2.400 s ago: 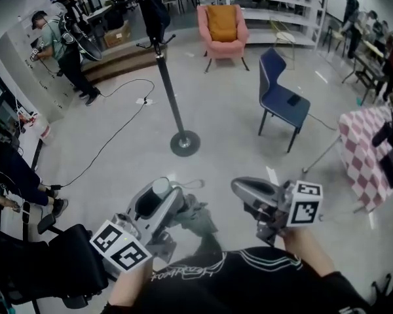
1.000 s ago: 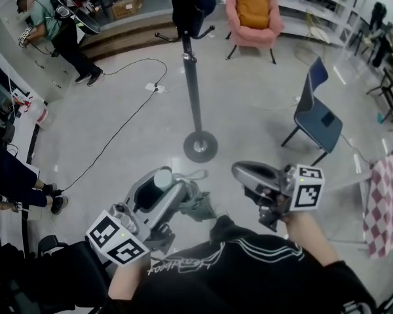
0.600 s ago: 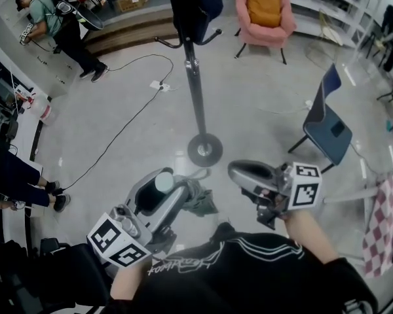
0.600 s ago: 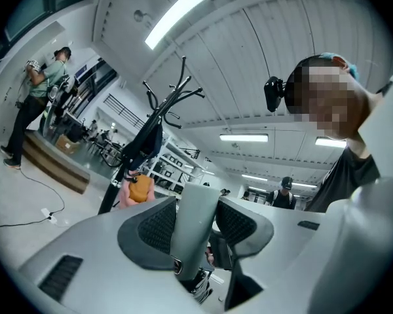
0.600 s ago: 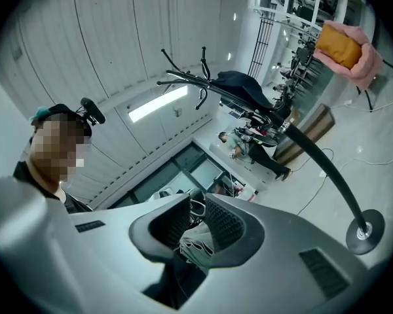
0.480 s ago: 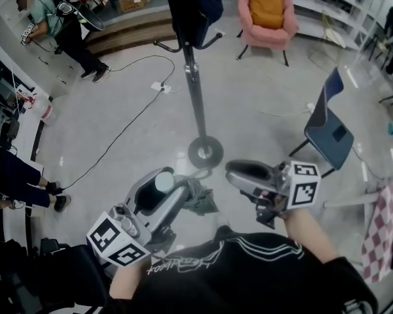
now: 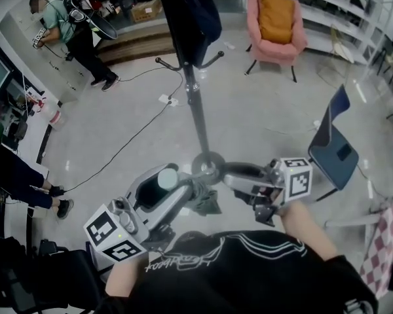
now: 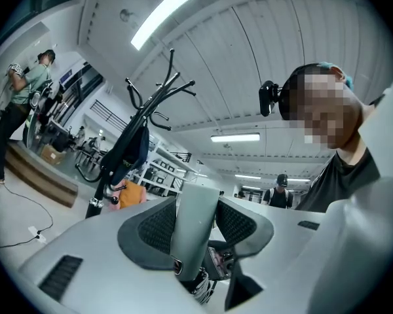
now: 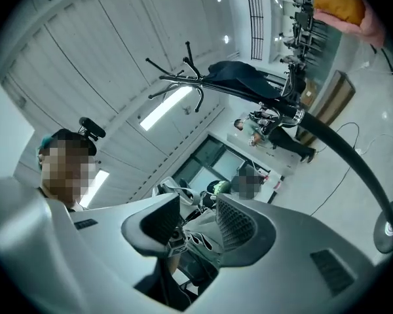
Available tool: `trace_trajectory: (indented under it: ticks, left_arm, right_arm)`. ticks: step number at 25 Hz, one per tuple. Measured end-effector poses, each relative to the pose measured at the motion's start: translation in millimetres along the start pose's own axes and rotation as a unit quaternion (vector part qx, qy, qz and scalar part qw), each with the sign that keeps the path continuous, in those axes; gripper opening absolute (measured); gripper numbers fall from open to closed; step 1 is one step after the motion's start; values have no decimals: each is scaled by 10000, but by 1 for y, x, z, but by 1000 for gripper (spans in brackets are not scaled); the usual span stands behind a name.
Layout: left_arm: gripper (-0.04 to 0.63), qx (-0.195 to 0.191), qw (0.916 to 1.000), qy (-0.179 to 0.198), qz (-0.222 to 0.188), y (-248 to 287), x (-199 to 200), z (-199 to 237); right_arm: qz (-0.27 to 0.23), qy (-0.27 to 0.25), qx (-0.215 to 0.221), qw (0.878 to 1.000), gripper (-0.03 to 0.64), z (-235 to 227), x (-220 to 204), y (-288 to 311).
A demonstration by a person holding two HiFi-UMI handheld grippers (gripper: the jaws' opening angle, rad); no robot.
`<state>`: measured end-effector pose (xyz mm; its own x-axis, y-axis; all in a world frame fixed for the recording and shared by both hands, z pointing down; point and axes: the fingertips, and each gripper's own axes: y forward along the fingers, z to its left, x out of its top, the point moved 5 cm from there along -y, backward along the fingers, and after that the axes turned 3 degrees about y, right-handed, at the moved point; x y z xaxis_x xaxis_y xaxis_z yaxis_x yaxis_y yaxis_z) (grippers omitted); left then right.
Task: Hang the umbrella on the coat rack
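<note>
My left gripper is shut on the pale handle of a folded grey-green umbrella. In the left gripper view that handle stands upright between the pads of the left gripper. My right gripper is beside the umbrella's bunched fabric, and its jaws are opening. In the right gripper view the fabric shows in the gap of the right gripper without being pinched. The black coat rack stands just ahead, its round base near the gripper tips, with a dark coat on its hooks.
A blue chair stands to the right and a pink armchair at the back. A checkered tablecloth is at the far right. A cable crosses the floor on the left. A person stands at the back left.
Both grippers and the umbrella have come closer to the coat rack; its base now sits right at the gripper tips. The left grip on the handle is unchanged.
</note>
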<state>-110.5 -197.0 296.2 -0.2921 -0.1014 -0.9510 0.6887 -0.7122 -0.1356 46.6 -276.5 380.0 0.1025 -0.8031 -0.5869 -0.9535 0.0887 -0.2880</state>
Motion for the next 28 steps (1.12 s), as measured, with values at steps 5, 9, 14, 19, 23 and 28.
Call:
trace_trajectory:
  ticks: [5,9,14,19,23,28]
  left_arm:
    - [181,-145,9998,-19,143,7,-3,2]
    - [181,-140,9995,-144,230,9,-12,12]
    - [181,-42,9991,-243,331,12,-20,30]
    - [181,35,9989,-272,377,14,-22,48]
    - [181,83,9987,-219,461,17,-24,61]
    - [181,160,9983,-212,516,16,-26,79]
  right_arm:
    - [208,239,256,9992,166,-4,-3,8]
    - [258,264,234,9990,164,-11,-1,11]
    - [339,204,113,9992,108,-21,2,11]
    - [297,42,-27,9995,74,-28,13,13]
    - [204,-34,-152,9997,67,-34,20,16]
    - [101,-209,-292,9993,64,-40,31,21]
